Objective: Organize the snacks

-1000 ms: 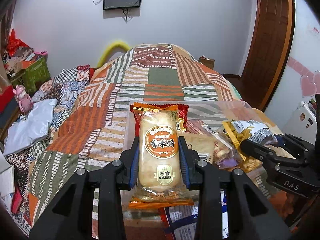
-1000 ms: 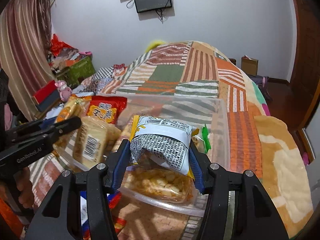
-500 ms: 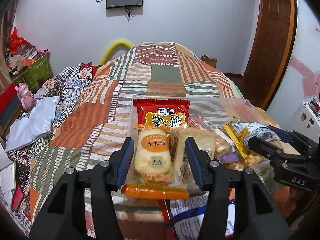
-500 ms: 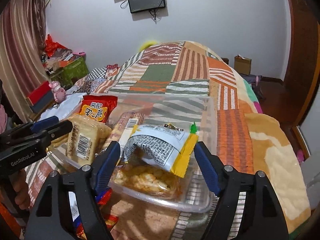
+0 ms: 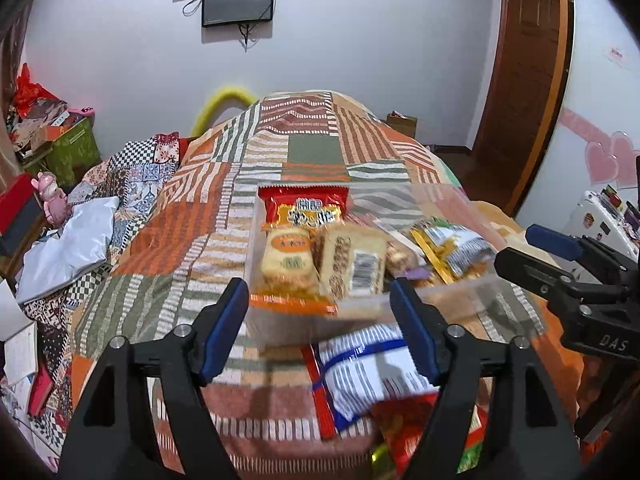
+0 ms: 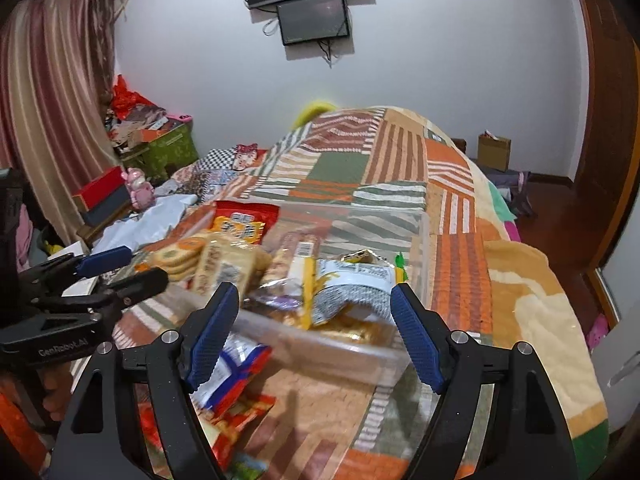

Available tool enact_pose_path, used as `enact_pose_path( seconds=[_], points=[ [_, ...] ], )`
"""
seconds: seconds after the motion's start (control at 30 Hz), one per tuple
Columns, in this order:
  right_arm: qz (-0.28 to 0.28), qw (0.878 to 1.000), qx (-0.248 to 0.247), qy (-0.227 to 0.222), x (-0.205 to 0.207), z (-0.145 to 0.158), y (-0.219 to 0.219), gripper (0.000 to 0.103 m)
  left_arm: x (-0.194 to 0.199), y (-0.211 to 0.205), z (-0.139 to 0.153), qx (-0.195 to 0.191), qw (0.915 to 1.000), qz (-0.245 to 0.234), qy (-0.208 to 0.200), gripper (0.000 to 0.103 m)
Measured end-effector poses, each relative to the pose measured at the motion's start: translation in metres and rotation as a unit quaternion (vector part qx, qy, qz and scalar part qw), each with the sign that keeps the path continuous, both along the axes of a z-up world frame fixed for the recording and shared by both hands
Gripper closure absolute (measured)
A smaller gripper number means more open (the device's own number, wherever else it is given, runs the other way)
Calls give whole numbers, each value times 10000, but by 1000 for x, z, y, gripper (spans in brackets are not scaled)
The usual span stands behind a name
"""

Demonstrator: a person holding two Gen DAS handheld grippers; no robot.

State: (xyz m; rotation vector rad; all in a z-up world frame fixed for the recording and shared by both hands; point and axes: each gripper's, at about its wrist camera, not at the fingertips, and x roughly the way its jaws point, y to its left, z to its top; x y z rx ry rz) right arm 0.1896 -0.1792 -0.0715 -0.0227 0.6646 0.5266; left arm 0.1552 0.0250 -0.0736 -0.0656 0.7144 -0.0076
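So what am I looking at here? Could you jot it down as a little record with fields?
Place: a bedroom, on a bed with a patchwork blanket
Container: a clear plastic box resting on the blanket
In the box: a red snack bag, a rice cracker pack, a barcoded cracker pack, a yellow and grey snack bag
Outside the box: a blue and white packet on the blanket, nearer the camera
Left gripper: jaws opening, nothing between them
Right gripper: jaws opening, nothing gripped
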Motion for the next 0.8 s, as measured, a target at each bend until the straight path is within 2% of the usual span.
enact_pose_path(
  seconds=[0.07, 0.3, 0.5, 0.57, 0.8],
  points=[
    [46, 10000, -11, -56, -9, 2, 0, 23, -6, -2, -1, -70, 10000, -42, 38, 24],
    [56, 9994, -276, -220, -29, -1, -2, 22, -11, -16, -14, -105, 9993, -198, 309, 16],
    [2, 9996, -279, -61, -27, -15, -11, 22, 3, -32, -39, -99, 9963, -330, 783, 16],
    [-10, 9998, -210, 48, -24, -21, -16, 22, 7, -35, -44, -117, 9958, -371, 832, 11],
    [-55, 9996, 23, 259, -23, -32, -29, 22, 24, -42, -60, -193, 9919, -450, 1172, 9]
  ],
)
